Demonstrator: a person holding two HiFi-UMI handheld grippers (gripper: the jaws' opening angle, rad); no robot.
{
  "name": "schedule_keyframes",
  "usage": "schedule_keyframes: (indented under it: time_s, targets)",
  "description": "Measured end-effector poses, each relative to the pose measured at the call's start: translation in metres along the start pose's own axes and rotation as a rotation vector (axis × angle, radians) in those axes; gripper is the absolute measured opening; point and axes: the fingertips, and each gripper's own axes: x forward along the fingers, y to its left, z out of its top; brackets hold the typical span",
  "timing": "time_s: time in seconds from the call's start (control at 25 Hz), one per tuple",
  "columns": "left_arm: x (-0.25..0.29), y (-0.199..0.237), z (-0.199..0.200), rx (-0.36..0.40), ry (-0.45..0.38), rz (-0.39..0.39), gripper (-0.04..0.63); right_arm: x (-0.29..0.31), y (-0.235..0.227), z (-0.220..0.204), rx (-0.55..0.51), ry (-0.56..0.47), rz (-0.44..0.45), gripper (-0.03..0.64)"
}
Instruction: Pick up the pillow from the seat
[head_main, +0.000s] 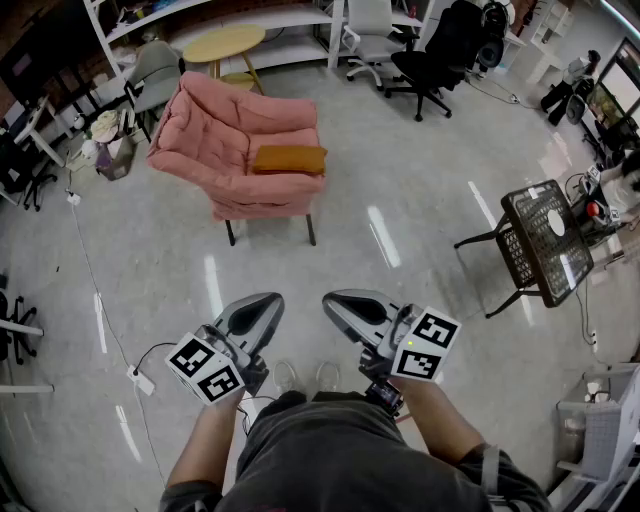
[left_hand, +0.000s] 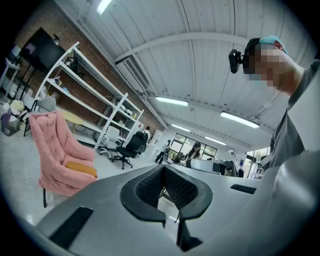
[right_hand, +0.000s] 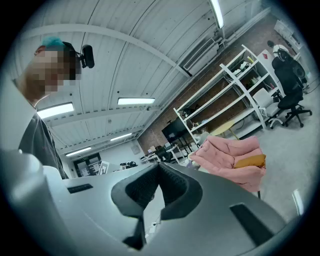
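Note:
An orange pillow (head_main: 290, 159) lies on the seat of a pink padded armchair (head_main: 220, 130) across the floor from me. My left gripper (head_main: 268, 302) and right gripper (head_main: 335, 300) are held close to my body, side by side, pointing toward the chair and well short of it. Both are shut with nothing between their jaws. In the left gripper view the pillow (left_hand: 80, 169) and armchair (left_hand: 50, 150) sit at the left, beyond the shut left gripper (left_hand: 163, 168). In the right gripper view the pillow (right_hand: 250, 161) and armchair (right_hand: 227, 150) lie at the right, past the shut right gripper (right_hand: 159, 167).
A black metal side table (head_main: 545, 240) stands at the right. Behind the armchair are a round wooden table (head_main: 223, 45), a grey chair (head_main: 155, 75), white shelving, and a black office chair (head_main: 430, 60). A cable with a power strip (head_main: 143, 382) runs along the floor at the left.

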Motion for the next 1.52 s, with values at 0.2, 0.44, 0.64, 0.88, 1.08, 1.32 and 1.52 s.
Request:
schedule_keyframes:
  time_s: [0.2, 0.44, 0.64, 0.88, 1.08, 1.32, 1.52]
  targets:
    - [0.012, 0.000, -0.005, -0.002, 0.005, 0.000, 0.011, -0.007, -0.012, -0.001, 0.000, 0.002, -0.006, 0.014]
    - [0.028, 0.000, -0.008, 0.002, 0.006, 0.009, 0.011, -0.016, -0.033, 0.001, 0.030, -0.014, -0.023, 0.014]
    - [0.037, -0.005, -0.009, 0.007, 0.003, 0.019, 0.011, -0.029, -0.044, 0.006, 0.036, -0.020, -0.044, 0.015]
    - [0.044, 0.004, -0.006, 0.012, -0.002, 0.027, 0.011, -0.030, -0.058, 0.005, 0.051, -0.012, -0.053, 0.015]
    - [0.050, 0.029, -0.003, -0.014, -0.001, 0.042, 0.011, -0.015, -0.076, 0.004, 0.068, 0.004, -0.065, 0.015]
    - [0.071, 0.076, 0.004, -0.034, 0.006, 0.029, 0.011, 0.018, -0.116, 0.008, 0.081, 0.015, -0.082, 0.015]
    - [0.095, 0.131, 0.021, -0.047, 0.019, 0.013, 0.011, 0.061, -0.158, 0.018, 0.093, 0.026, -0.099, 0.015]
